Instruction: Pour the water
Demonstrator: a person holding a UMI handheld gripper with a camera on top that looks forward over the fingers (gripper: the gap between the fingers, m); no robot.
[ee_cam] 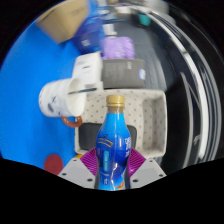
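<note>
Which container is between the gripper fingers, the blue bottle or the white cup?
The blue bottle with the gold cap stands between the gripper fingers, which press its sides. The white cup sits beyond them, tilted on the blue surface.

Blue bottle (114, 143), gold cap, upright, clamped between the jaws, white cup (62, 97) beyond

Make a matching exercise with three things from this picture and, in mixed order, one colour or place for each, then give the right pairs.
Things:
1. bottle
2. bottle cap
3. white cup

Descriptions:
a. gold coloured
b. beyond the fingers, lying tilted on the blue surface
c. blue, upright between the gripper fingers, pads at both its sides

Pairs: 1-c, 2-a, 3-b
</note>
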